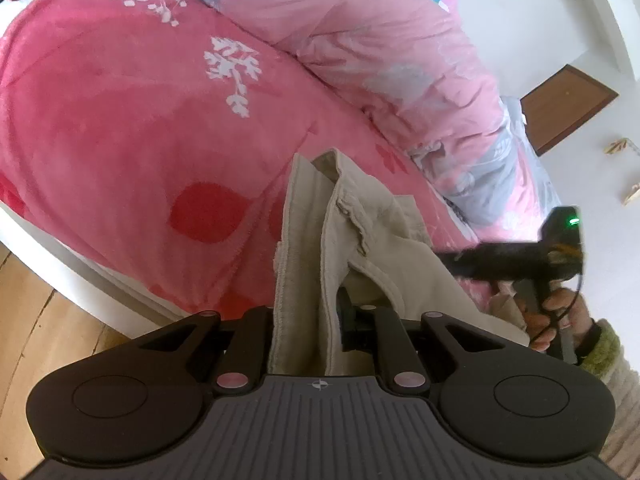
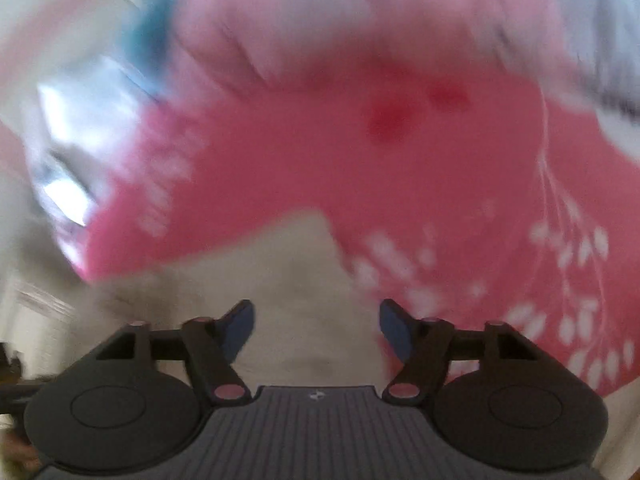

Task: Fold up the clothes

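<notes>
The beige garment (image 1: 352,248) lies bunched on the pink blanket (image 1: 120,140) near the bed's edge, and one end of it runs straight into the left gripper (image 1: 306,320), whose jaws are pressed together on the cloth: folded layers rise from between the two fingers toward twelve o'clock in the left wrist view, a seamed band on the left and a rumpled hemmed flap on the right. From that pinch the fabric spreads toward three o'clock, where it meets the blurred black body of the right gripper (image 1: 452,260), held by a hand (image 1: 556,312) in a green-cuffed sleeve (image 1: 604,348). In the right wrist view, smeared by motion, the right gripper (image 2: 316,328) has its jaws spread wide, the blue pads (image 2: 240,328) standing well apart. The beige garment (image 2: 288,272) lies beyond and below the gap between them, filling the space from six up toward twelve o'clock, but neither pad presses on it. The pink blanket (image 2: 320,160) with white leaf prints fills the rest of that view from nine round to three o'clock. A paler pink quilt (image 1: 380,60) is heaped at one o'clock in the left view, with wooden floor (image 1: 40,320) at eight.
</notes>
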{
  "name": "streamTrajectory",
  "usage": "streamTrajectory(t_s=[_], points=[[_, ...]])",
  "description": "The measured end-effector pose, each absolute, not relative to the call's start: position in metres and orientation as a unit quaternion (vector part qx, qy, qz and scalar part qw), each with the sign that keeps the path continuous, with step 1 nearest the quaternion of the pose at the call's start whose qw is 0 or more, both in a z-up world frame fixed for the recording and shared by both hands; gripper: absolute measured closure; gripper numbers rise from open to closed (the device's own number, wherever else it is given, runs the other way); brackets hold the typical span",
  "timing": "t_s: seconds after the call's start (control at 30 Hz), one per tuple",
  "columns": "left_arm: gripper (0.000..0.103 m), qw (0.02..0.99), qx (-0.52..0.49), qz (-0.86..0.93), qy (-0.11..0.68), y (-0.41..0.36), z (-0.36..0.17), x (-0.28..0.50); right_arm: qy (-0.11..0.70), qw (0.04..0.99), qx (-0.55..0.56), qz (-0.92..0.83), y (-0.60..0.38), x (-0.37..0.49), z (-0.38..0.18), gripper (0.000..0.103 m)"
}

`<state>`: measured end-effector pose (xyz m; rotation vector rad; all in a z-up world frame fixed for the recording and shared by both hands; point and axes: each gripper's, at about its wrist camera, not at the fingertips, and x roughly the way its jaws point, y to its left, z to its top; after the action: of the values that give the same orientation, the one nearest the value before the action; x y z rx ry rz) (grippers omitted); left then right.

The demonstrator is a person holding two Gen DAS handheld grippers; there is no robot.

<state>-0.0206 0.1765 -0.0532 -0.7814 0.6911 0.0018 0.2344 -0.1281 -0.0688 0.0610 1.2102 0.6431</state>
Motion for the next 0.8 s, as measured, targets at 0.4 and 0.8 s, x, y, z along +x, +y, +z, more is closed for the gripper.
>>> streamTrajectory(t_s=[0.4, 0.8], points=[[0.095, 0.893, -0.335, 0.001, 0.301, 0.185, -0.030, -0.018, 0.365, 0.860, -0.121, 0.336, -0.080, 0.163, 0.013, 0.086], [0.094, 0.887, -0.347, 0.049, 0.300, 0.275, -0.026, 0.030, 0.129, 0.887, -0.285, 0.341, 0.035, 0.226, 0.062, 0.086]])
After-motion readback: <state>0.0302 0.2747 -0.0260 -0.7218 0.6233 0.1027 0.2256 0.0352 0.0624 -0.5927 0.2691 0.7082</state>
